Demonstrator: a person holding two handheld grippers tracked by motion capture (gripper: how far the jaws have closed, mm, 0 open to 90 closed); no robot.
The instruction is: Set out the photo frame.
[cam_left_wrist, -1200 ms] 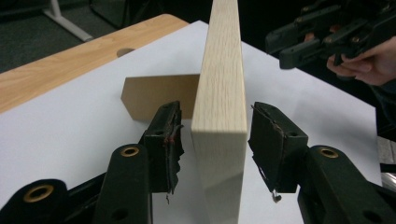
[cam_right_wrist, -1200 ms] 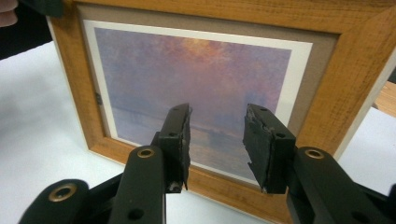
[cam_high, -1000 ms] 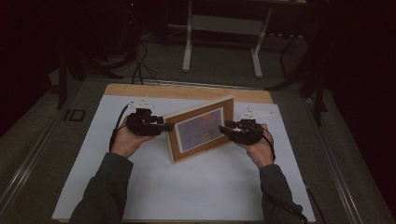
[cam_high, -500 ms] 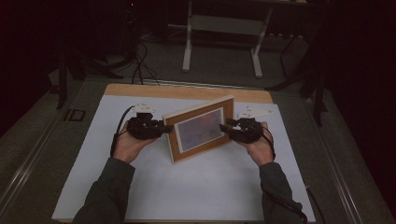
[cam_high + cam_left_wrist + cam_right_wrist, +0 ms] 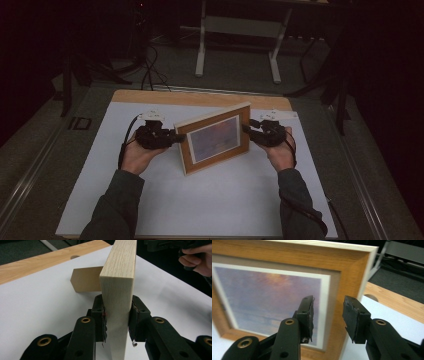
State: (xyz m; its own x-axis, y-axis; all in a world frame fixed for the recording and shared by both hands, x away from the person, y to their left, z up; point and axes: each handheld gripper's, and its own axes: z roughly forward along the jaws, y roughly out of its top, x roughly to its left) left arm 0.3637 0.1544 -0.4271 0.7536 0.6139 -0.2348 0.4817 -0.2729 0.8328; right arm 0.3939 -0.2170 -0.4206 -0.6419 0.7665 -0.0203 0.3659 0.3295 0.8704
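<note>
Picture frame [image 5: 215, 138] standing upright on the white surface [image 5: 210, 200], between the two grippers. Left gripper [image 5: 117, 315]: fingers [image 5: 100, 315] have just been closing and now clamp the frame's pale side edge. Right gripper [image 5: 328, 315]: fingers [image 5: 307, 312] spread, straddling the frame's opposite edge without pressing it.
</note>
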